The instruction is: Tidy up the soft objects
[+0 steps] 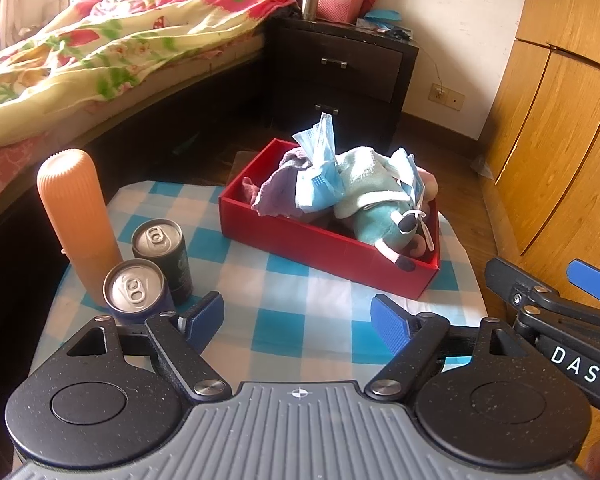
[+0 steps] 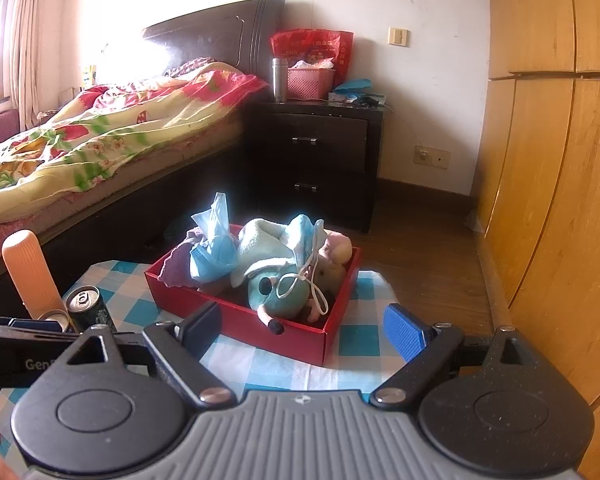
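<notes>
From the left wrist view, the left hand-held gripper (image 1: 298,318) is seen released, its blue pads spread wide with nothing between them, held low over the near edge of the counter (image 1: 276,280), which is covered in a blue-and-white checked cloth. Ahead, a red box (image 1: 320,242) is set on the cloth, and the soft things are piled inside it: a purple cloth (image 1: 278,192) at the left, blue face masks (image 1: 320,160) standing up above the rim, a pale green towel (image 1: 364,184) draped across the middle, and a teal plush toy (image 1: 384,226) lying toward the near right corner. At the left of the counter an orange ribbed bottle (image 1: 74,216) is seen upright, with two drink cans (image 1: 150,268) just beside it, well apart from the box. The right hand-held gripper (image 1: 552,304) is caught at the right edge of this view, near the box's corner.

From the right wrist view, the right hand-held gripper (image 2: 304,328) is likewise shown released, pads wide and empty, held just short of the red box (image 2: 240,320). The face masks (image 2: 214,248), the towel (image 2: 264,248) and the plush toy (image 2: 278,294) are seen heaped in it, white ear loops trailing over the toy. The orange bottle (image 2: 28,272) and a can (image 2: 88,308) are glimpsed at the left. Behind, a bed (image 2: 100,136) and a dark nightstand (image 2: 320,152) are visible.
</notes>
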